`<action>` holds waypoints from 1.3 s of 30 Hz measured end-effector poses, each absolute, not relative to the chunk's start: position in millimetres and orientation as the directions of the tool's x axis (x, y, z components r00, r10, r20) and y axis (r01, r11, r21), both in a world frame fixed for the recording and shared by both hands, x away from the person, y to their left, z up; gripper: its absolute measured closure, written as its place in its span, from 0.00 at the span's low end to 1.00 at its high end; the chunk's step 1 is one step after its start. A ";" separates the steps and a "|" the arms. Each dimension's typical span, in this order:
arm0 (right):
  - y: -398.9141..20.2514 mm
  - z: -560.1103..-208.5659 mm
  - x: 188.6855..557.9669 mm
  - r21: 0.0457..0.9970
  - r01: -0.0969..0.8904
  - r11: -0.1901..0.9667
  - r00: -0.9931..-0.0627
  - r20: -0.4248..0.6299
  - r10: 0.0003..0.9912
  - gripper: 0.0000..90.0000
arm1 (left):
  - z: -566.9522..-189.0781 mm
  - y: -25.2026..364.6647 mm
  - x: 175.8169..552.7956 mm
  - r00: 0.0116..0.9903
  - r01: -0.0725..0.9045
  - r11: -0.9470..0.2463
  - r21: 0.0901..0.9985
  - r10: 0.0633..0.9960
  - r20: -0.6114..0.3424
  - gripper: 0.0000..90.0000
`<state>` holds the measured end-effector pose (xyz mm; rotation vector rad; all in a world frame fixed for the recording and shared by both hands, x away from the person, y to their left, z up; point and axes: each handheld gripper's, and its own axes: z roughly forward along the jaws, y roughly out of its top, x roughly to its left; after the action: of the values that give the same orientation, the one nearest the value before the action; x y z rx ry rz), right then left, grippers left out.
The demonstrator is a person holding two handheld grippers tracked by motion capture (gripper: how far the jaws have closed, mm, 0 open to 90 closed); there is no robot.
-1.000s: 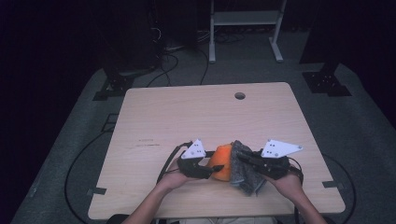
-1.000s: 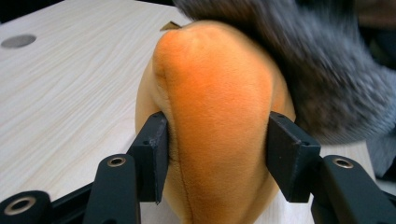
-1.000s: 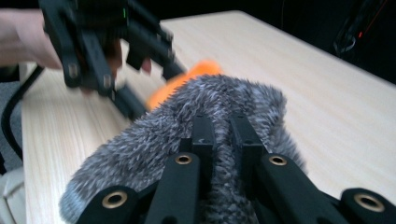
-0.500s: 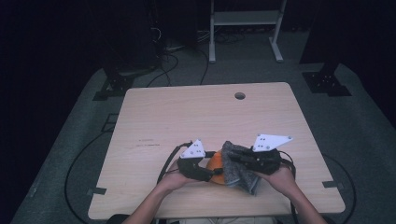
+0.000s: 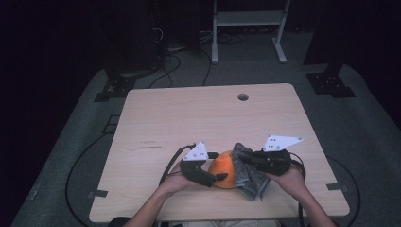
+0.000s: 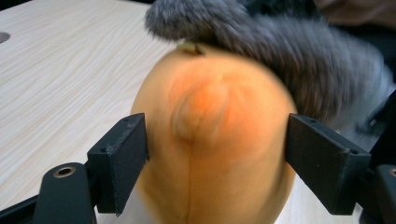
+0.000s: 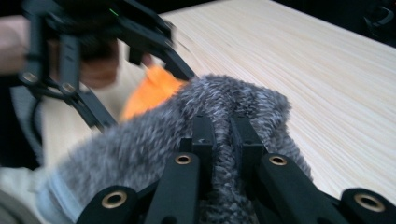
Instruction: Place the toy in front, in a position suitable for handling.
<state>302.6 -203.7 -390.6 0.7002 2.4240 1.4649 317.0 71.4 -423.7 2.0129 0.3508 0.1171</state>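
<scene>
Left gripper (image 5: 218, 176) has just been opening, its jaws flanking the orange fruit (image 6: 212, 140) without pressing it (a mango, perhaps). Right gripper (image 7: 223, 140) is clamped on the grey fuzzy cloth (image 7: 187, 126) draped against the fruit near the table's (image 5: 189, 123) front edge.

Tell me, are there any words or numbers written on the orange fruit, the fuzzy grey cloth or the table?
None can be read.
The orange fruit is bare, and so is the grey cloth.
A faint dark mark on the table is too small to tell.
</scene>
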 end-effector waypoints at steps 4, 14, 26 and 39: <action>-197.0 -388.5 303.6 0.873 0.259 0.412 -0.877 0.033 0.480 0.91 | -423.7 74.0 311.6 0.960 0.089 -0.454 0.886 0.276 0.045 0.47; -235.6 -419.9 315.2 0.853 0.374 0.364 -0.812 0.112 0.572 0.91 | -426.0 78.6 309.0 0.972 0.042 -0.470 0.882 0.223 0.073 0.49; -233.3 -429.0 319.6 0.882 0.371 0.292 -0.830 0.174 0.531 0.91 | -431.5 90.1 308.8 0.981 0.032 -0.494 0.869 0.182 0.068 0.48; -242.7 -441.8 319.1 0.858 0.434 0.275 -0.799 0.226 0.557 0.91 | -434.4 94.7 310.3 0.989 0.034 -0.502 0.864 0.141 0.043 0.47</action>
<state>319.1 -242.7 -441.8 0.9426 2.4101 1.5607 310.3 94.7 -434.4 2.0949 0.1223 0.1301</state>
